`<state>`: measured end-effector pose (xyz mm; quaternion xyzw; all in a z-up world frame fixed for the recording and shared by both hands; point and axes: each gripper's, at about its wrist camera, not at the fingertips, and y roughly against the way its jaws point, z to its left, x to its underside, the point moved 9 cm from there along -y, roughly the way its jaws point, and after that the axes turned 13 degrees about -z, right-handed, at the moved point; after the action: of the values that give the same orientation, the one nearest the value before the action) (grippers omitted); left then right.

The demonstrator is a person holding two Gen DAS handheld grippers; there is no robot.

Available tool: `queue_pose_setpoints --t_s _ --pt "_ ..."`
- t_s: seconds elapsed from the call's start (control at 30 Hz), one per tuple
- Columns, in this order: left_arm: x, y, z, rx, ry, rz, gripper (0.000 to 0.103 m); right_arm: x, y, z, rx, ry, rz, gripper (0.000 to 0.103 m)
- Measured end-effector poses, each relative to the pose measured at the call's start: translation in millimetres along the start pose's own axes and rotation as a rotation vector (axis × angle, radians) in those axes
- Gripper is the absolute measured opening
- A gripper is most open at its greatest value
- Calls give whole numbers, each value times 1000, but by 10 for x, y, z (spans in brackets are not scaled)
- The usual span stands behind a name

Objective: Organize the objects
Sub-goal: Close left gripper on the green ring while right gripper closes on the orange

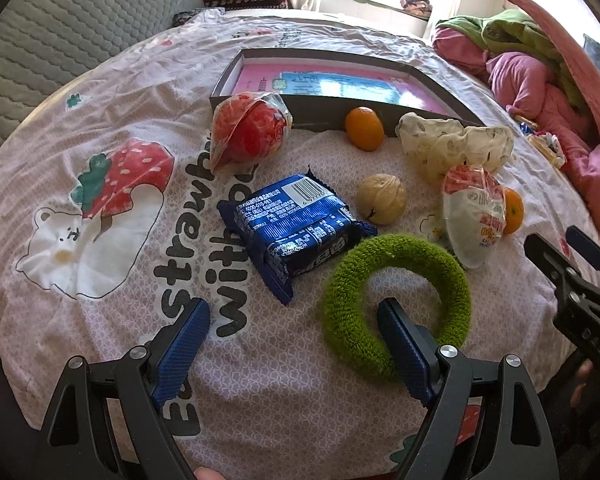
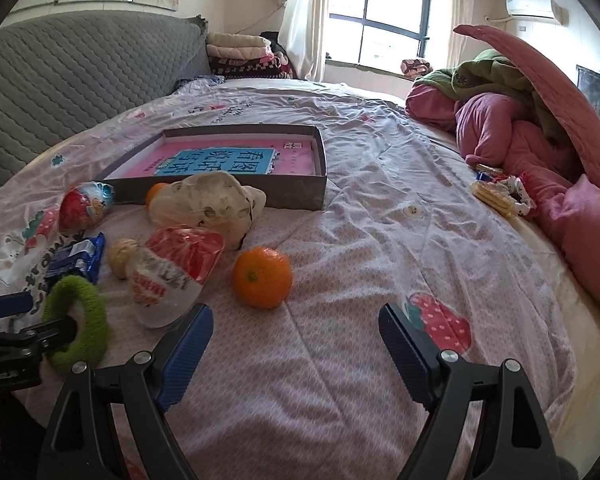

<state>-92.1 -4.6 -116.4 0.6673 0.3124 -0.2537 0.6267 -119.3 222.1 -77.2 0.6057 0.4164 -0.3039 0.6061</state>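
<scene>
Since nothing yet lies in the grey tray beyond its pink sheet, we judge sorting barely begun. Our left gripper is spread wide, one finger inside the green ring, the blue packet just beyond; next we must close on the ring's band. Our right gripper, also agape and empty, faces the orange just ahead, which the left view half hides.
</scene>
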Motion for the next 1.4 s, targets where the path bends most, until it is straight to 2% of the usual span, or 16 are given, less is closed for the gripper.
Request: queue_pose_setpoints --t_s 0.1,0.17,0.23,0.5,0.6,0.77,0.87,0.93,1.03,1.1,1.2,1.4 --pt "9 3 -22 11 2 5 82 -2 -78 -18 3 14 5 85" --pt "15 11 -48 28 11 8 74 9 -128 -23 2 20 16 85" --pt "26 19 -74 37 13 13 70 19 -181 -14 -5 27 25 84" --pt "48 38 -131 65 57 39 58 37 -317 84 -29 72 35 84" --pt "52 43 -161 70 67 40 50 23 -343 109 -38 78 32 84" --pt "44 50 -235 78 80 50 30 35 -403 114 -52 68 47 84" --pt "41 26 -255 80 97 60 28 37 -434 112 -58 70 53 84" --pt "34 15 -246 82 118 64 26 37 -454 120 -67 72 58 80" --pt "25 17 -241 81 129 64 19 48 -490 148 -80 83 67 67" --pt "25 19 -245 80 129 61 16 58 -504 173 -94 89 68 53" --pt "35 24 -241 99 154 53 13 55 -476 224 -120 105 49 40" --pt "30 38 -244 111 143 35 13 36 -444 205 -137 78 33 40"
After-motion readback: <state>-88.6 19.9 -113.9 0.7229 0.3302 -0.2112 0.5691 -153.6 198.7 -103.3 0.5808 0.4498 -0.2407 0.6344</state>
